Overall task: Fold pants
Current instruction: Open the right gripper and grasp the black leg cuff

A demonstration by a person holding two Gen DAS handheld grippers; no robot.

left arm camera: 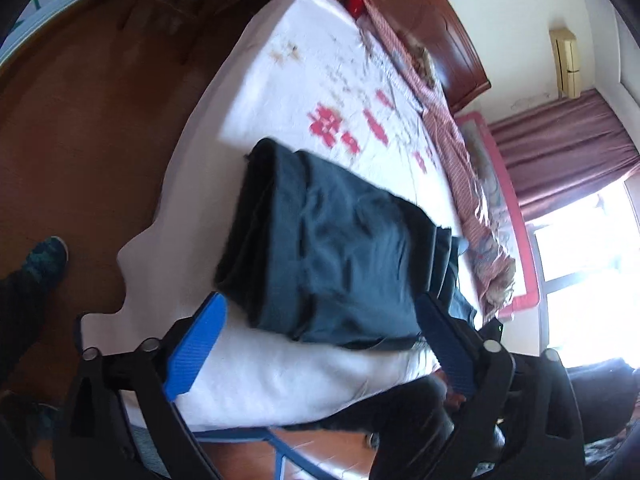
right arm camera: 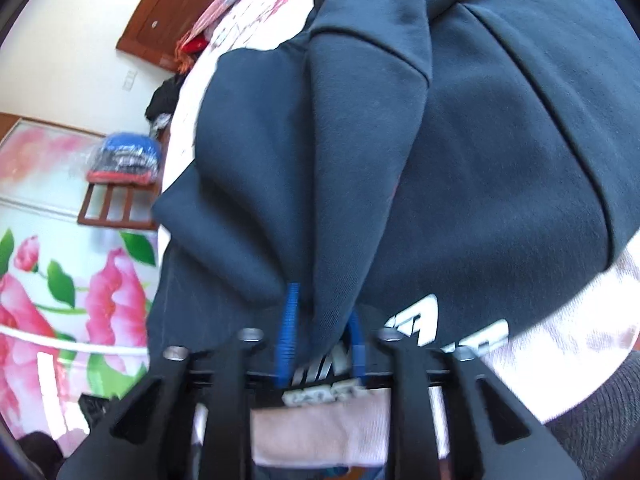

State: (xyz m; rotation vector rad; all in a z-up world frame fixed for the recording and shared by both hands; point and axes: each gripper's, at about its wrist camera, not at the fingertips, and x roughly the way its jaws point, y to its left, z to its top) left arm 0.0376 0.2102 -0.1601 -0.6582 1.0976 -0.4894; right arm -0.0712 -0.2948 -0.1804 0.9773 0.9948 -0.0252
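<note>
Dark navy pants (left arm camera: 336, 248) lie folded in several layers on the white bed (left arm camera: 280, 380), near its front edge. My left gripper (left arm camera: 320, 344) is open, its blue pads apart on either side of the bundle's near end, holding nothing. In the right wrist view the pants (right arm camera: 460, 140) fill most of the frame, with white lettering near the hem. My right gripper (right arm camera: 322, 332) is shut on a pinched fold of the pants, its blue pads (right arm camera: 289, 332) pressed on the cloth.
The bed sheet has red prints (left arm camera: 340, 128). A striped red blanket (left arm camera: 472, 184) lies along the far side by the wooden headboard (left arm camera: 440, 20). Wooden floor (left arm camera: 80, 140) and a person's shoe (left arm camera: 44, 260) are at left. A floral wall panel (right arm camera: 60, 280) shows in the right wrist view.
</note>
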